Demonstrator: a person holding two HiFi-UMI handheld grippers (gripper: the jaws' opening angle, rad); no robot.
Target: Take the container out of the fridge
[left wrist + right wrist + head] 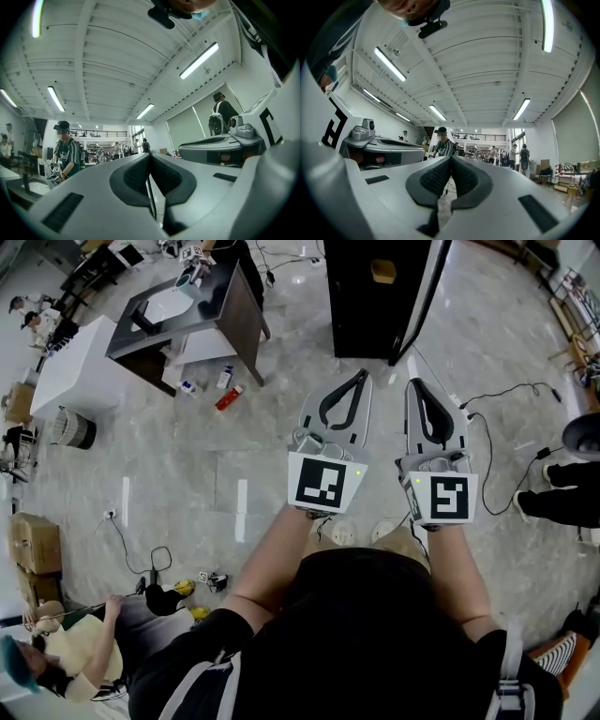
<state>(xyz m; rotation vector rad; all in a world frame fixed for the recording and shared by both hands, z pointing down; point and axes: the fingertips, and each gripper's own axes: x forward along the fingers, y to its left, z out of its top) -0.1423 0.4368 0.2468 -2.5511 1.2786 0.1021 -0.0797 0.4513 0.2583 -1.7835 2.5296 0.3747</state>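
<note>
You held the left gripper [360,377] and right gripper [413,383] with jaws shut and empty, probably since the fridge [361,320] and container [382,271] were still well ahead.

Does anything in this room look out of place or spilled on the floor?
Yes. A red bottle and two small pale items lie loose on the floor beside the dark table, as if dropped. No liquid shows around them.

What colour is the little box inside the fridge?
Yellowish-tan small container inside the tall black fridge; head view shows it best.
</note>
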